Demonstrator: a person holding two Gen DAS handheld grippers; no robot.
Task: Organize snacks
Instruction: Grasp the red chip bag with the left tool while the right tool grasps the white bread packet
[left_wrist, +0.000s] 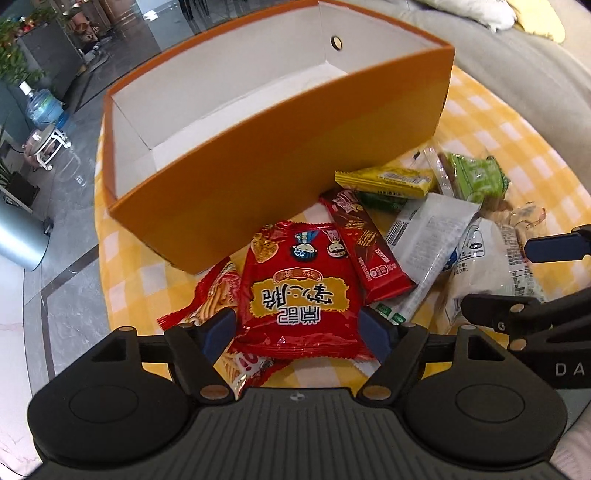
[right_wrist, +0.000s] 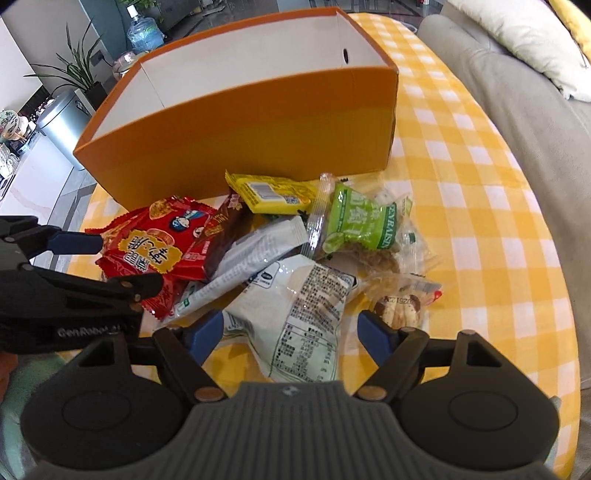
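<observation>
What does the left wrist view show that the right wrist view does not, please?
Only the left wrist view: the orange box's white floor, bare as far as it shows, and the left gripper open astride the red snack packet.

Only the right wrist view: the right gripper open over the white-green pouch, and a clear packet of round biscuits beside it.

Both: the orange box, the yellow bar wrapper, the green packet, the yellow checked cloth and the water bottle.
</observation>
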